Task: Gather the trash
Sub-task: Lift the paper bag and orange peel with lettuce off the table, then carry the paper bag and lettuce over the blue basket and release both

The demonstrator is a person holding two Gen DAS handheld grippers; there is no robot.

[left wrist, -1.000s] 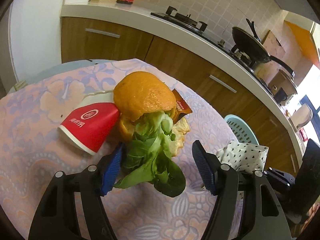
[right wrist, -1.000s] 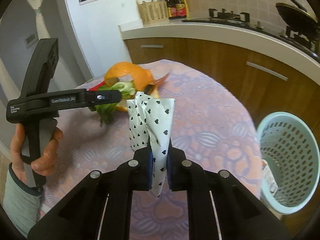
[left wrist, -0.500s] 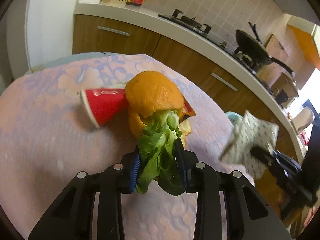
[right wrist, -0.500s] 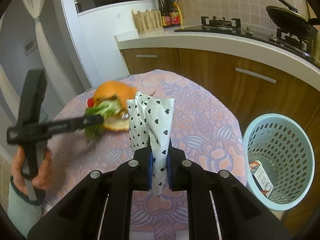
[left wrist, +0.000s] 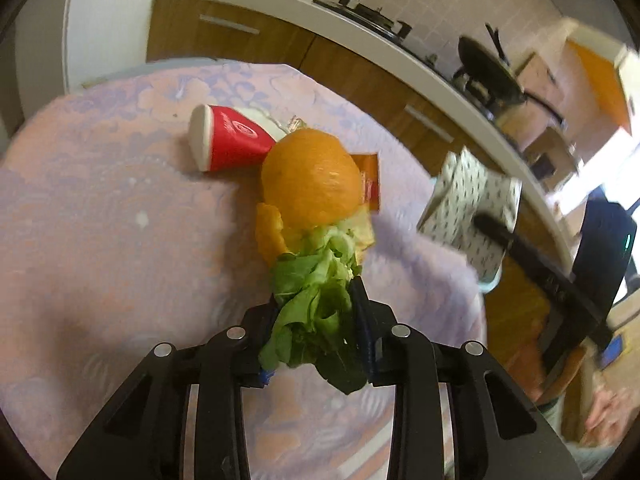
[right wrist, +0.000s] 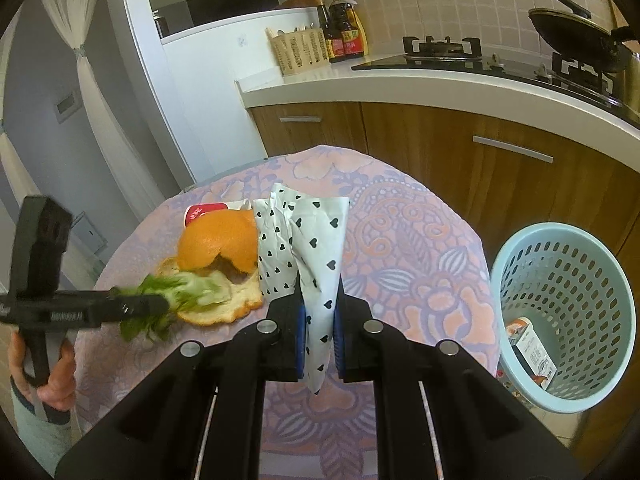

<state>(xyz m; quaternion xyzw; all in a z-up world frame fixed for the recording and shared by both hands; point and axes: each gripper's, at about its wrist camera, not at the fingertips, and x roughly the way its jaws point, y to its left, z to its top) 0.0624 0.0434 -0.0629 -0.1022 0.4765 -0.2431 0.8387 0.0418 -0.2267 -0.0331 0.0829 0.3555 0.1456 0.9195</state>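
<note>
Status: both of my grippers are loaded, and nothing from this pair of pickups has reached the bin [right wrist: 560,320] yet.

Left gripper [left wrist: 316,316]: jaws pressed in on the greens [left wrist: 316,300], pinching the bunch near its lower end. The leafy tips reach forward to the orange peel [left wrist: 310,180] and overlap its near edge; whether they are clear of it I cannot tell. In the right wrist view the greens [right wrist: 184,292] hang just above the tablecloth [right wrist: 400,240], in front of the peel [right wrist: 220,244].

Right gripper [right wrist: 318,340]: jaws pressed together on the heart-print paper [right wrist: 304,248], which stands up out of the grip, crumpled, well above the table.

Remaining on the table: the peel, a red cup [left wrist: 228,144] lying on its side just behind it, and an orange wrapper [left wrist: 370,180] partly under the peel.

The bin stands on the floor off the right edge of the table, with 1 small carton [right wrist: 532,352] already inside.

Step in hand, by my judgement: carrying 2 pieces to the bin.

Next move: swing the right gripper over the bin mouth and spread its jaws only once the paper is inside the rim, since light paper may drift. The left must lift the greens free of the peel first, then cross the table to the same opening. Limp leaves may cling to the pads on release.
</note>
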